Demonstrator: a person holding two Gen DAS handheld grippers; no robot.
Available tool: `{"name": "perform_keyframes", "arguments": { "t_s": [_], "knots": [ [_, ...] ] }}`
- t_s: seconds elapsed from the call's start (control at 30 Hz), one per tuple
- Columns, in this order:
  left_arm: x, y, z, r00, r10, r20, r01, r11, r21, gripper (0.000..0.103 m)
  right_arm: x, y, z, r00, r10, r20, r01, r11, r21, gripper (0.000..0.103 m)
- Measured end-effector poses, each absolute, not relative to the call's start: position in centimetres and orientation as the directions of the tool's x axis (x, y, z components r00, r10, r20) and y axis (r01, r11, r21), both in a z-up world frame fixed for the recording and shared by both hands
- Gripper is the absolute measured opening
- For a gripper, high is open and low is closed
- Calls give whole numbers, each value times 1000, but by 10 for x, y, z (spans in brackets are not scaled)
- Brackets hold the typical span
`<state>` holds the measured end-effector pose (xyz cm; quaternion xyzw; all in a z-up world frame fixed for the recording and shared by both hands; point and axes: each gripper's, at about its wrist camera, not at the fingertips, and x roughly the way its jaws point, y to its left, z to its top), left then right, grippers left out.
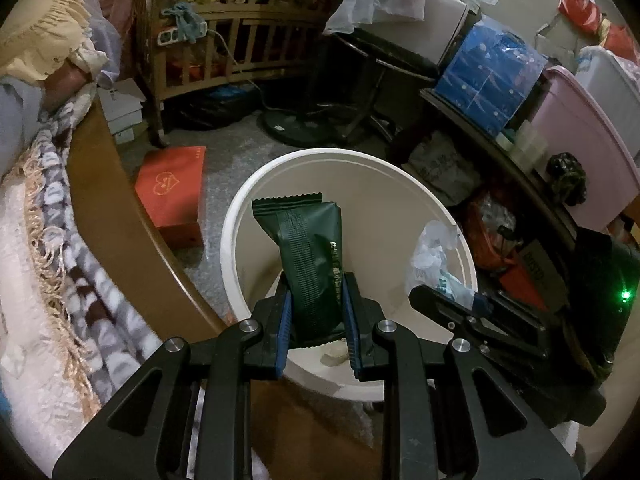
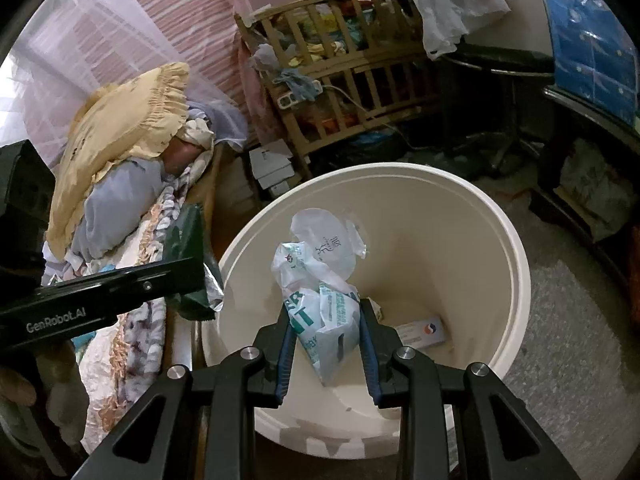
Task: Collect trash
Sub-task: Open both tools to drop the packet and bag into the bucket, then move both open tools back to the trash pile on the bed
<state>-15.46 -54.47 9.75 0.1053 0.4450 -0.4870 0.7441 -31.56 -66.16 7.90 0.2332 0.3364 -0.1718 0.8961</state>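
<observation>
My left gripper (image 1: 316, 300) is closed on a dark green foil snack wrapper (image 1: 310, 256); both blue-padded fingers (image 1: 283, 320) press its lower half, and its crimped top edge stands upright above the jaws. The wrapper hangs over the mouth of the white plastic bucket (image 1: 240, 216). From the right wrist view, the same wrapper (image 2: 188, 256) sits at the bucket's left rim (image 2: 516, 256), just beside the bed edge.

My right gripper (image 2: 326, 332) is clamped on a crumpled white plastic bag with green print (image 2: 320, 280). The bag is pinched between the fingers (image 2: 286, 344), and its loose upper part spreads above them, inside the bucket opening. In the left wrist view the bag (image 1: 434, 256) shows near the bucket's right rim.

At the bucket bottom lie a small white box with a red-and-blue logo (image 2: 422, 330) and a pale scrap (image 1: 334, 354).

The bucket stands on the floor between a bed with a patterned blanket (image 1: 68, 248) and a dark shelf. A red gift box (image 1: 172, 192) lies on the floor just left of the bucket. A wooden crib (image 1: 240, 28) stands behind.
</observation>
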Motion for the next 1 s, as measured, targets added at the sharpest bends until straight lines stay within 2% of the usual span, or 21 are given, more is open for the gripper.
{"name": "perform_keyframes", "arguments": {
  "t_s": [0.17, 0.2, 0.23, 0.3, 0.33, 0.4, 0.43, 0.67, 0.7, 0.73, 0.8, 1.0],
  "knots": [
    [-152, -550, 94, 110, -644, -757, 817, 493, -300, 21, -316, -667, 76, 711, -155, -686, 477, 824, 307, 28],
    [-153, -551, 94, 106, -649, -753, 819, 486, -304, 22, -316, -668, 76, 710, -158, -687, 480, 822, 308, 30],
    [-153, -551, 94, 105, -652, -751, 822, 482, -304, 23, -315, -668, 76, 708, -160, -688, 483, 820, 307, 38],
    [-154, -552, 93, 103, -653, -750, 823, 479, -305, 32, -315, -668, 75, 704, -170, -690, 495, 814, 305, 43],
    [-153, -551, 92, 97, -651, -753, 821, 480, -309, 34, -315, -669, 75, 703, -170, -691, 498, 811, 307, 43],
    [-152, -551, 91, 91, -648, -757, 817, 483, -315, 49, -316, -669, 75, 704, -171, -689, 500, 809, 310, 43],
    [-151, -549, 91, 90, -647, -757, 814, 485, -319, 50, -316, -669, 76, 704, -174, -688, 502, 807, 310, 43],
    [-143, -525, 97, 109, -644, -757, 786, 522, -331, 51, -316, -667, 73, 702, -158, -694, 495, 809, 316, 45],
    [-143, -521, 99, 116, -642, -757, 783, 529, -328, 51, -314, -666, 72, 699, -154, -698, 493, 811, 315, 48],
    [-142, -516, 101, 125, -640, -758, 779, 536, -324, 51, -312, -665, 72, 697, -149, -701, 491, 812, 316, 57],
    [-142, -504, 104, 149, -632, -760, 772, 555, -310, 51, -310, -663, 70, 698, -138, -702, 485, 813, 322, 65],
    [-136, -469, 110, 205, -606, -769, 744, 607, -281, 51, -304, -649, 73, 700, -137, -701, 465, 832, 303, 65]
  ]
}}
